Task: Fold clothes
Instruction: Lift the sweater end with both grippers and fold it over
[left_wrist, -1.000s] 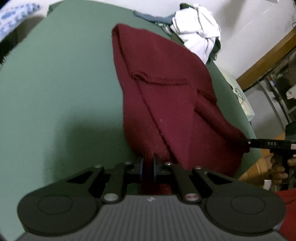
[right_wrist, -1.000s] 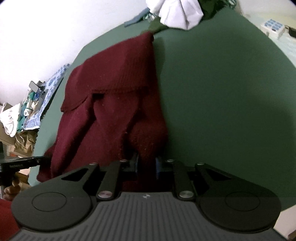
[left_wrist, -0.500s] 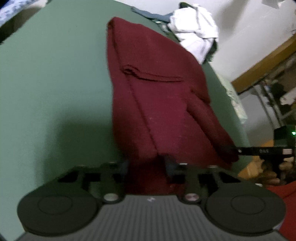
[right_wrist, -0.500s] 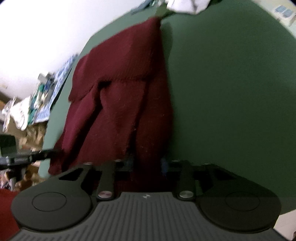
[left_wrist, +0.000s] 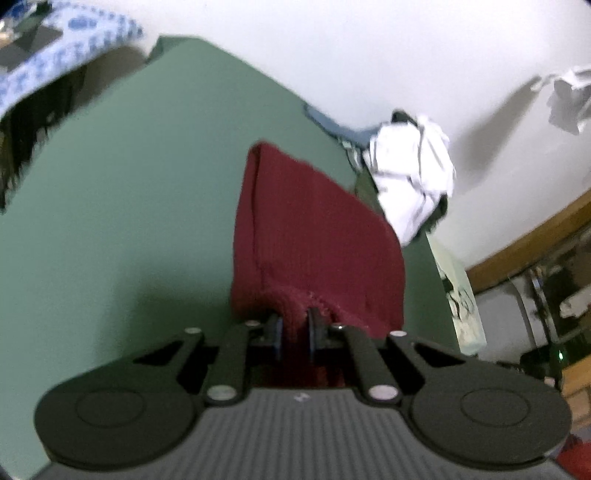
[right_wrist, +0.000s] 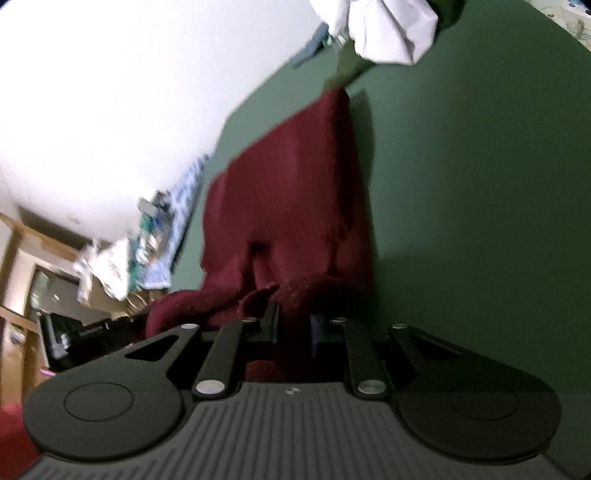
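A dark red knit garment (left_wrist: 314, 236) lies lengthwise on the green table (left_wrist: 129, 192). My left gripper (left_wrist: 294, 330) is shut on its near edge, with cloth bunched between the jaws. In the right wrist view the same garment (right_wrist: 288, 192) runs away from me, and my right gripper (right_wrist: 294, 326) is shut on its near edge too. The near end is lifted and curls back over the rest. The left gripper shows as a dark shape (right_wrist: 74, 332) at the left of the right wrist view.
A white bundle of clothes (left_wrist: 413, 184) with blue cloth (left_wrist: 332, 125) behind it sits at the table's far end by the wall; it also shows in the right wrist view (right_wrist: 384, 26). A blue patterned cloth (left_wrist: 55, 62) lies left. Shelves and clutter (left_wrist: 546, 302) stand right.
Both grippers have lifted and carried the garment's near end forward toward the far end. The visible length of the garment has shortened and both views tilt upward.
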